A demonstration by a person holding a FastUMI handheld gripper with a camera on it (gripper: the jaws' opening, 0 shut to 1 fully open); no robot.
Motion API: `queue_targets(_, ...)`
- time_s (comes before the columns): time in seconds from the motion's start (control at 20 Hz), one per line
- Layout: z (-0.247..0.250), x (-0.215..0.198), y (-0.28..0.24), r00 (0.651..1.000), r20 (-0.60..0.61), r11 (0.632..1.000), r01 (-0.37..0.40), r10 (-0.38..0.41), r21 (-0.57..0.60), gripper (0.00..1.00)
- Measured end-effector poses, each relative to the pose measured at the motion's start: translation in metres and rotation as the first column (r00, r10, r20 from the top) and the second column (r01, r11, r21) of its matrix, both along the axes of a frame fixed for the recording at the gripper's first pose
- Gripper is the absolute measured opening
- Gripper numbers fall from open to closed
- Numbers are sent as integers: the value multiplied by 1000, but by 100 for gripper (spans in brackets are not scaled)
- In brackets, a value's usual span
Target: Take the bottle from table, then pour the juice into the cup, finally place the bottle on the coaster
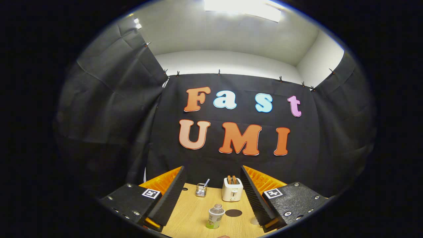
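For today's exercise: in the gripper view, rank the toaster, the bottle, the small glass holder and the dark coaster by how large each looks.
Between the open gripper fingers, largest first:
1. Toaster
2. Bottle, close behind; it stands nearer the camera, so this order is unsure
3. Coaster
4. Glass holder, much like the coaster in apparent size

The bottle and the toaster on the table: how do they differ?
The bottle is small and round, with a clear top and a green-and-white label; the toaster is a bigger, boxy, white thing. The bottle stands between the open gripper's fingers, the toaster farther back, toward the booth wall. The toaster has two slices poking out of its top; the bottle's top looks closed. Both stand upright on the wooden table.
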State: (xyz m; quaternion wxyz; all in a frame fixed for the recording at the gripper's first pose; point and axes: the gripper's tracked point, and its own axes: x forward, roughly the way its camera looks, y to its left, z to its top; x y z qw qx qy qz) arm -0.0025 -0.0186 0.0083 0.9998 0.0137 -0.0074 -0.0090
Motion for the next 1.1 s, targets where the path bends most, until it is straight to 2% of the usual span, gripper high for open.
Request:
queue_targets(0.3, -18, -1, -21, 997, -41, 998, 65, -65, 13, 98)
queue_targets(0.45, -25, 0, -22, 997, -53, 998, 62, -60, 32, 98)
queue_targets(0.65, -39, 2, -25, 995, -67, 997, 78, -78, -2, 98)
queue_targets(1.1, -118, 20, -15, 987, -144, 997, 72, -69, 21, 98)
